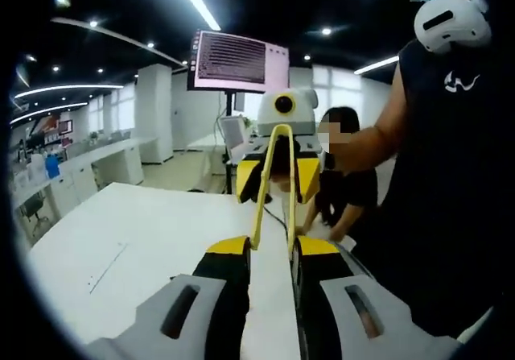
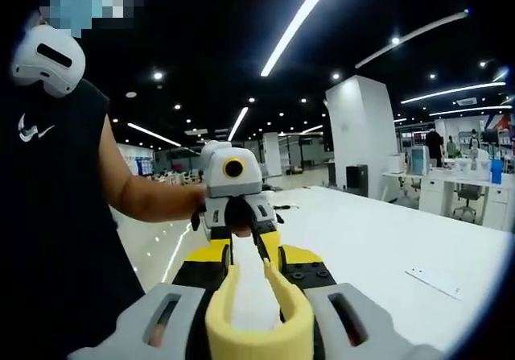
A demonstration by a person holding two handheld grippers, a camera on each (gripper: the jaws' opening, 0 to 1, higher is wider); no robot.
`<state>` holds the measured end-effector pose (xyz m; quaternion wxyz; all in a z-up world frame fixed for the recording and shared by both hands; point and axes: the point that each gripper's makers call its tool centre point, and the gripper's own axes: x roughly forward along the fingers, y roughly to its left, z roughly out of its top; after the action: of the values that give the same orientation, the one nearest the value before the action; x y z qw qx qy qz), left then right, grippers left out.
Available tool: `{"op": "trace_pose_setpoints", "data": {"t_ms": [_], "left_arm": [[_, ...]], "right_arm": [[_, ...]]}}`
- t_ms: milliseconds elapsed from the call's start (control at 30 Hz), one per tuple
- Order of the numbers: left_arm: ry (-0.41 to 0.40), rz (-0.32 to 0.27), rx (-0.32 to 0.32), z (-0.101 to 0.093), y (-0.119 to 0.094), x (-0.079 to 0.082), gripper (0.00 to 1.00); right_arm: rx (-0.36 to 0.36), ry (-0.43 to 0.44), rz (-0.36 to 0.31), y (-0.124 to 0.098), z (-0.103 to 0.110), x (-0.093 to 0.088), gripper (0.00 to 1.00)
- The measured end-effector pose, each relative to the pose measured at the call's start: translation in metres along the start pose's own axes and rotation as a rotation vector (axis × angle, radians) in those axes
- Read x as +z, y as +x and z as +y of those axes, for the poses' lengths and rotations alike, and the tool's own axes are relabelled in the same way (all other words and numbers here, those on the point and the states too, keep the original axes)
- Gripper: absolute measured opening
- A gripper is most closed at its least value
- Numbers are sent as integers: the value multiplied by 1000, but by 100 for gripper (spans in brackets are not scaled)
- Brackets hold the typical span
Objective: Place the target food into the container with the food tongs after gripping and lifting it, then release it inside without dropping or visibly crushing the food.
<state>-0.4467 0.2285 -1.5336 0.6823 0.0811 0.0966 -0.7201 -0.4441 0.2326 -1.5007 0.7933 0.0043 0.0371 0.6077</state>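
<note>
The yellow food tongs (image 1: 273, 183) stretch between my two grippers above a white table (image 1: 137, 247). In the left gripper view the two tong arms run down between my left gripper (image 1: 272, 247) jaws, which press on them from both sides. Their joined end points up at the right gripper (image 1: 278, 179), which faces me. In the right gripper view the tongs' thick rounded end (image 2: 257, 328) sits between my right gripper (image 2: 256, 255) jaws, which close against it. The left gripper (image 2: 237, 215) faces me just beyond, held by a person's hand (image 2: 189, 199).
A person in a dark sleeveless top (image 2: 56, 215) with a white headset (image 1: 451, 22) stands close beside the table. Another person (image 1: 346, 183) sits behind the table. A monitor on a stand (image 1: 239, 62) rises at the table's far end. A white strip (image 2: 434, 279) lies on the tabletop.
</note>
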Motion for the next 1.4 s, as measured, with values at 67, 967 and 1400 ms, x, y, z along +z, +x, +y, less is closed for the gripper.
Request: {"op": "trace_pose_setpoints", "data": {"t_ms": [67,967,1400], "left_arm": [[-7,0,4,-2,-1,2,1],[-66,-124,37,-4,-2,18,0],[-75,-105,15,-4,-4,16,0]], "right_arm": [[18,3,10,0,2,-2,20],[29,22,3,3,3,-1,19],[53,38,19,1,7,-5,19]]}}
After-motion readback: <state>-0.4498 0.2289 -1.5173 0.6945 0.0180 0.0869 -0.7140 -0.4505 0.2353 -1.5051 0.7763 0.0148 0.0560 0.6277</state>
